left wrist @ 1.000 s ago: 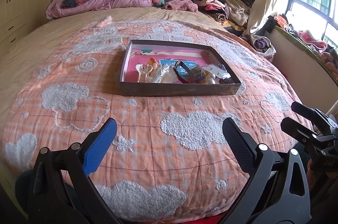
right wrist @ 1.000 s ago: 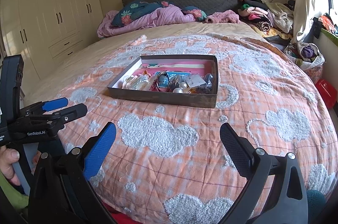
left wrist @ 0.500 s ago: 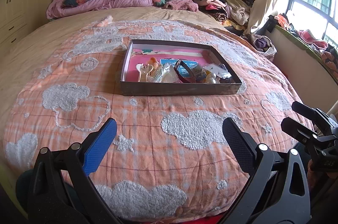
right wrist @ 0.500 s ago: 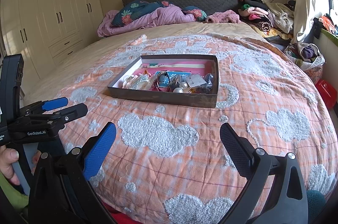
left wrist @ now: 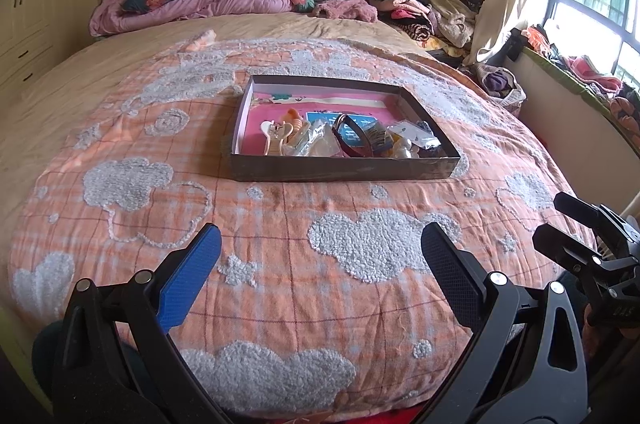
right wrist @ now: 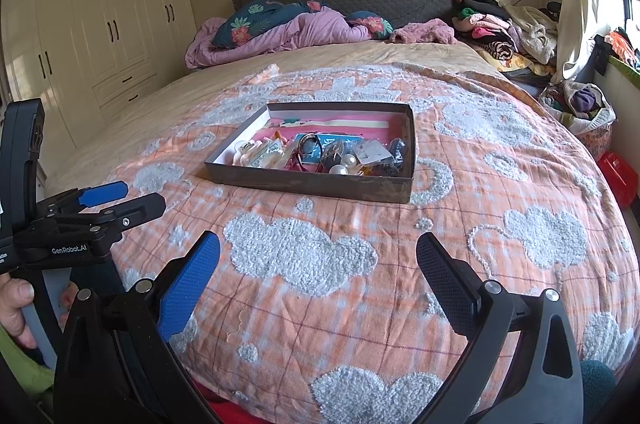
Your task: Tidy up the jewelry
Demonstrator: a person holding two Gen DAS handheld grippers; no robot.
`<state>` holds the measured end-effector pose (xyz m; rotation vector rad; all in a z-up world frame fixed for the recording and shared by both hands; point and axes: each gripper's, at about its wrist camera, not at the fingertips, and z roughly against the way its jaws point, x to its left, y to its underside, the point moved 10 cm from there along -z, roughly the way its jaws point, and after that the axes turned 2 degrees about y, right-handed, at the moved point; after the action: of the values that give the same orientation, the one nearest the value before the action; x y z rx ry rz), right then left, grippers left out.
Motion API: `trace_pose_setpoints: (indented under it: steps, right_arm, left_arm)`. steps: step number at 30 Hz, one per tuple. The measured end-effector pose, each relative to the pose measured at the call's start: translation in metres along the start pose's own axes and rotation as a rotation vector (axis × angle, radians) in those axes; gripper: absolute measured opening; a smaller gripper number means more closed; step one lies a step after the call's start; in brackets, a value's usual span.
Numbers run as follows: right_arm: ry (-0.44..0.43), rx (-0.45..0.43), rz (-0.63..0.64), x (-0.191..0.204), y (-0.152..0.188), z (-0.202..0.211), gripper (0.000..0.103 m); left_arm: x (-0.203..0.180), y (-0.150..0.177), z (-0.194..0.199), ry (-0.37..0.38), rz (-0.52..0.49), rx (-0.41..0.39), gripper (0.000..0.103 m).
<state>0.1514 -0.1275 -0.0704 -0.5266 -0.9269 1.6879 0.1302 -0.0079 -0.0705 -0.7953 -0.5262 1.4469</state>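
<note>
Nearest, the left gripper [left wrist: 320,264] and right gripper [right wrist: 318,262] hover with jaws spread wide and empty over the foot of the bed [left wrist: 120,160]. Farther on, mid-bed, sits a shallow dark box [left wrist: 344,173] holding jumbled jewelry [right wrist: 340,160]: pearls, hair clips, small packets, individual pieces hard to distinguish.

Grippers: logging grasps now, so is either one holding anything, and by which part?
Nothing is held. The left gripper and right gripper are open, short of the jewelry box.
</note>
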Motion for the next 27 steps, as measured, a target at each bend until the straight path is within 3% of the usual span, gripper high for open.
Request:
trace_pose_setpoints:
  steps: [21,27]
  right_arm:
    - [0.013,0.004,-0.003,-0.001,0.002,-0.001,0.098]
    - [0.036,0.01,-0.017,-0.012,0.003,-0.005,0.098]
  left_arm:
    - [0.003,0.002,0.001,-0.006,-0.008,0.003,0.093]
    - [0.009,0.007,-0.01,-0.022,-0.003,0.042,0.093]
